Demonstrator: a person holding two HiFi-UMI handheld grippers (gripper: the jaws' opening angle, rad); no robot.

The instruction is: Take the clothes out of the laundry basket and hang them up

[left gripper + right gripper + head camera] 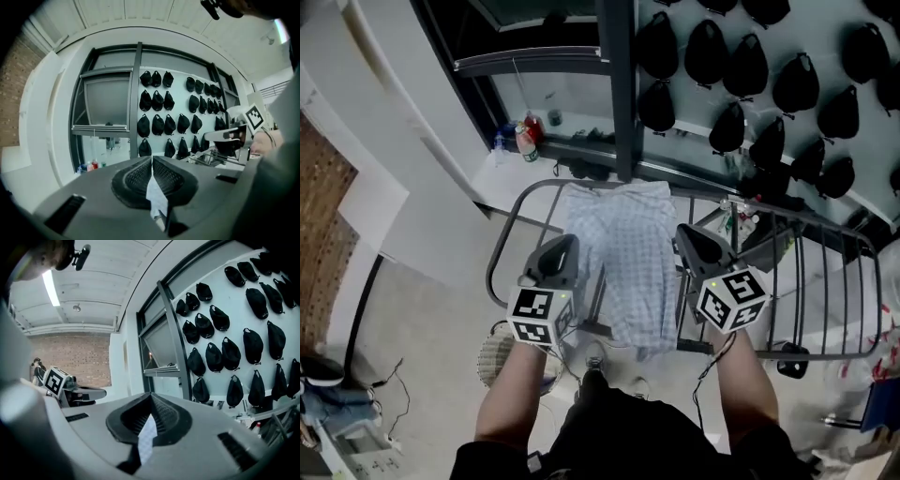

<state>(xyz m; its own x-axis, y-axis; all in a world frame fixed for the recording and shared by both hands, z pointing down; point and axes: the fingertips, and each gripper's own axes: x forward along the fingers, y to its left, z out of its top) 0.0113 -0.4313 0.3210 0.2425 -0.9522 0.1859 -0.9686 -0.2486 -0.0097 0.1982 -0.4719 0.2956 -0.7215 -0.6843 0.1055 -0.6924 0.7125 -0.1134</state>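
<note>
Saw, nearest the lens, two bare forearms (514, 394) reaching up from the bottom edge of the head view, each ending at a marker cube (539, 316). Found the left gripper (566, 246) and the right gripper (688, 234) about level with each other, well apart, both pointing away toward the window wall.

Found the checked garment (623, 253), pale blue and white, spread flat between them, left edge just beside the left gripper, right edge just beside the right one, far hem reaching toward the dark window post (619, 94). Noted it draped over the left part of the drying rack (825, 281), with bare rods off to the right.

Saw in the left gripper view the jaws pressed together on a slip of that checked cloth (157, 199), its end sticking out toward the camera. Saw the same in the right gripper view: jaws closed tight on a strip of the cloth (146, 439).

Made out a pale woven basket (492, 361) on the floor under the left forearm, partly hidden by it. Noted rows of black caps (750, 66) on the wall beyond and bottles (523, 141) on the sill.
</note>
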